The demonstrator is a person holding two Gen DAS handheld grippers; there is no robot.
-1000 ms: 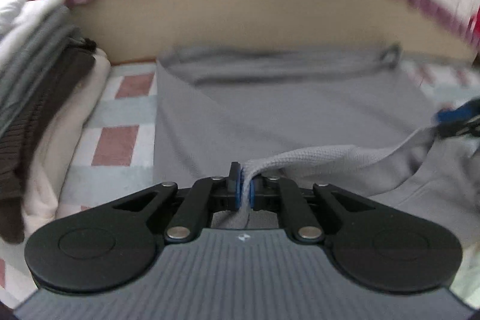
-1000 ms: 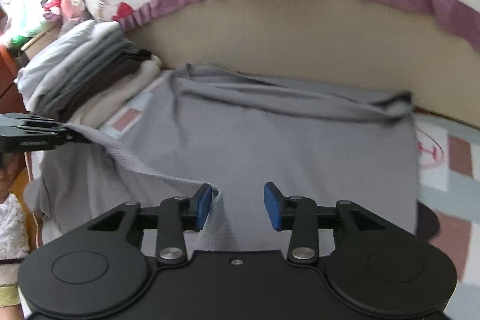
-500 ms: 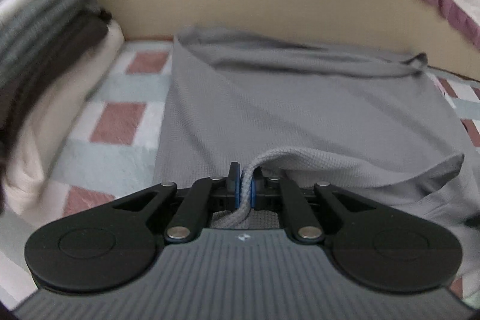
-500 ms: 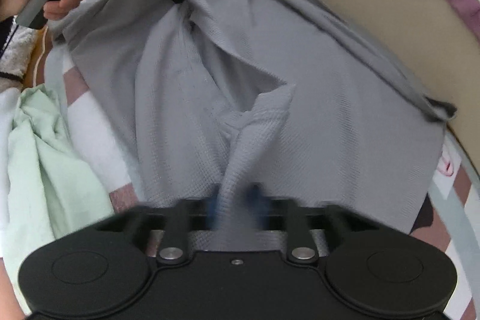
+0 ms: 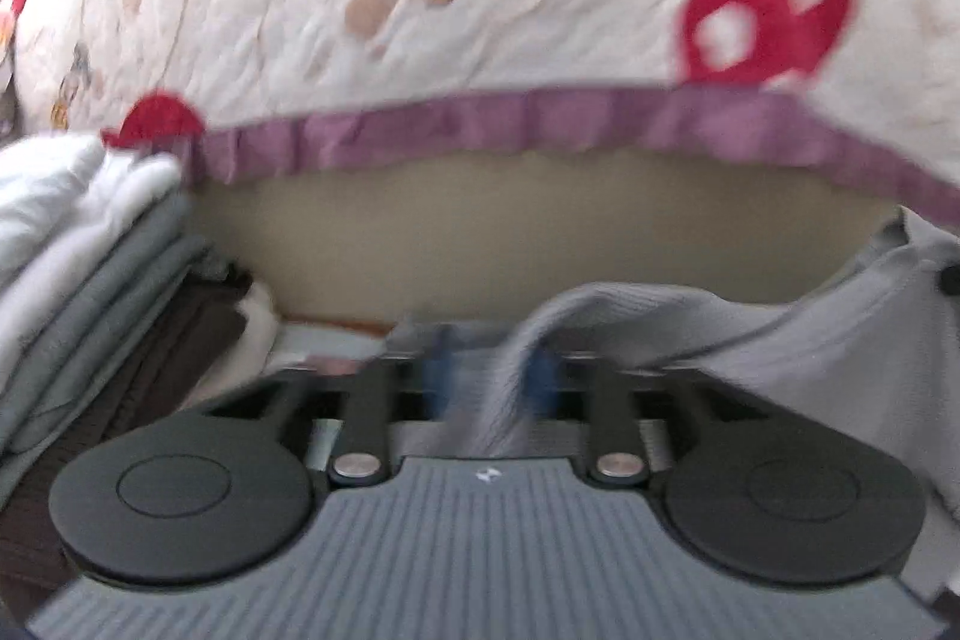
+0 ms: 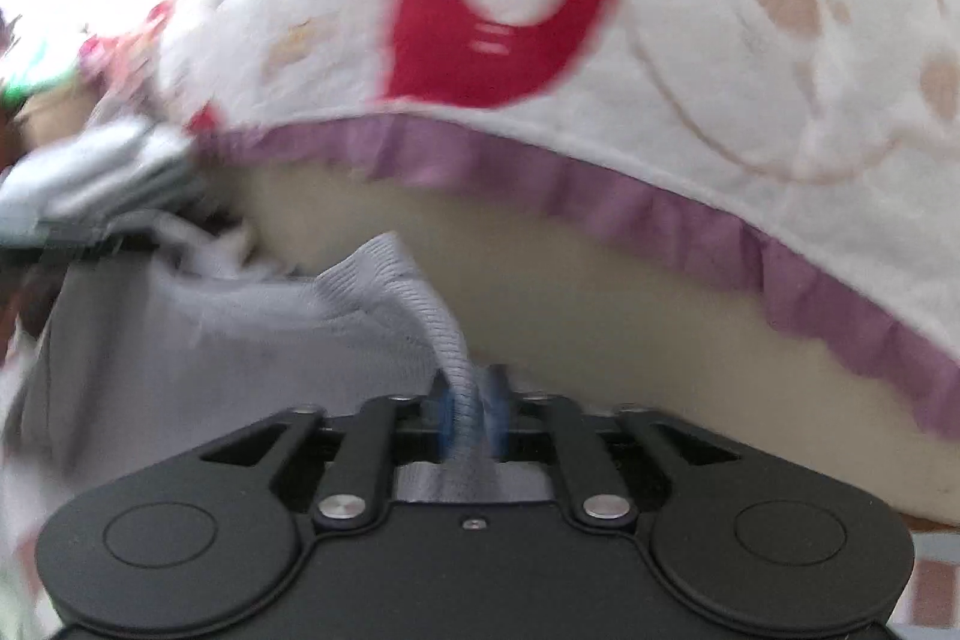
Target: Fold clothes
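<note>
My left gripper point(image 5: 489, 376) sat at the bottom centre of its view with its jaws opening, the blurred blue pads point(image 5: 435, 376) already standing apart, and a fold of the grey knit garment point(image 5: 810, 340) still lay loosely between them, nearer the right pad, without being pinched. The rest of that garment trailed away to the right edge of the frame. In the right wrist view my right gripper point(image 6: 471, 415) was likewise opening; its blue pads were smeared by motion, a ribbed edge of the same grey garment point(image 6: 240, 340) rose up between them, and I could not tell whether the pads were still pressing on it. No brand, label or readable writing showed anywhere; the only mark was a small pale emblem point(image 5: 485, 475) on the ribbed grey body of the left gripper, too small to make out. No container was in view. At the left edge of the left wrist view lay a stack of folded clothes point(image 5: 90, 292), white on top, then grey, then dark brown. Behind everything hung a white quilt point(image 5: 480, 10) printed with red shapes and edged with a purple frill point(image 5: 540, 124), over a plain beige surface point(image 5: 540, 232). Both views were blurred.
</note>
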